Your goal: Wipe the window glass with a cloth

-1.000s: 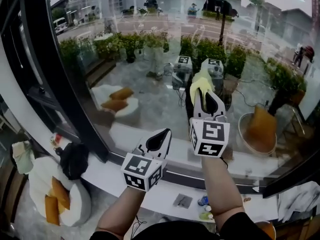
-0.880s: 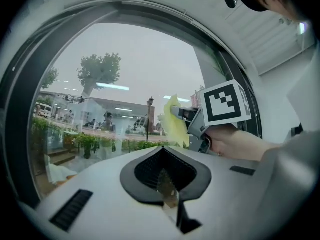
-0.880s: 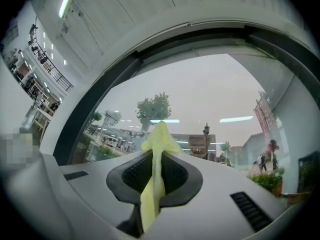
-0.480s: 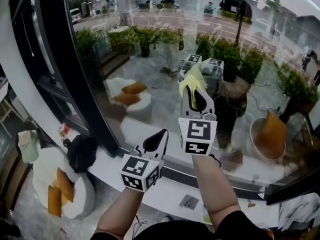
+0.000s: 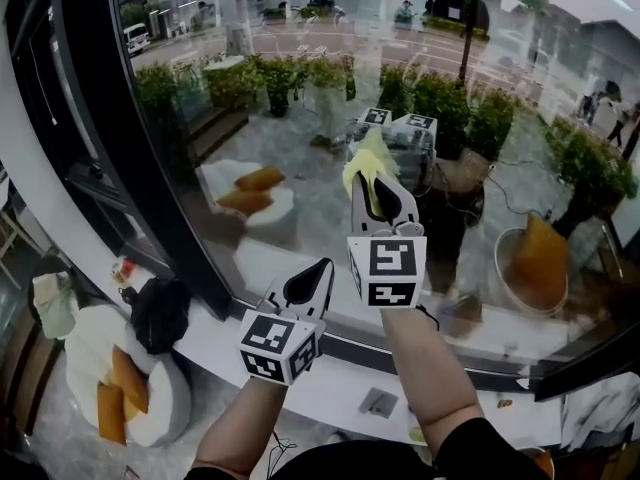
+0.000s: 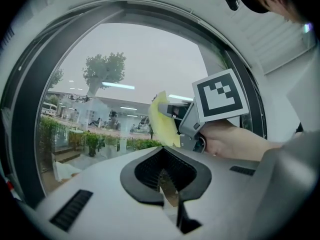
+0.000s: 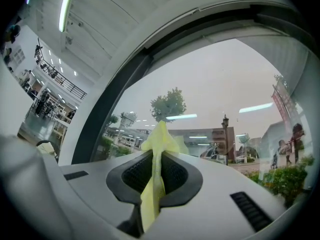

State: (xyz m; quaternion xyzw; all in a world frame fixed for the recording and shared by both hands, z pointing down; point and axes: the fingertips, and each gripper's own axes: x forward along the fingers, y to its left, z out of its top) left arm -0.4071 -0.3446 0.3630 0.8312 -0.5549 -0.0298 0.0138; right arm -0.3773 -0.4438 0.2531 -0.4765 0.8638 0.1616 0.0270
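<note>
My right hand-held gripper point(image 5: 373, 171) pinches the cloth point(image 5: 364, 158) against the glass point(image 5: 290, 108). My left hand-held gripper point(image 5: 322, 267), jaws together and empty, hovers near the glass's lower edge.

A pale yellow fabric cloth point(image 5: 366, 163), a black curved window frame point(image 5: 100, 118); the white plastic right gripper point(image 5: 378, 188) and left gripper point(image 5: 322, 266) have black pads point(image 7: 134, 175) and cubes point(image 5: 386, 268) patterned in black-and-white squares.

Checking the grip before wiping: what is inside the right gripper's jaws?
A yellow cloth is pinched between the right gripper's jaws, its tip sticking out toward the glass. The part deeper in the jaws is covered.
</note>
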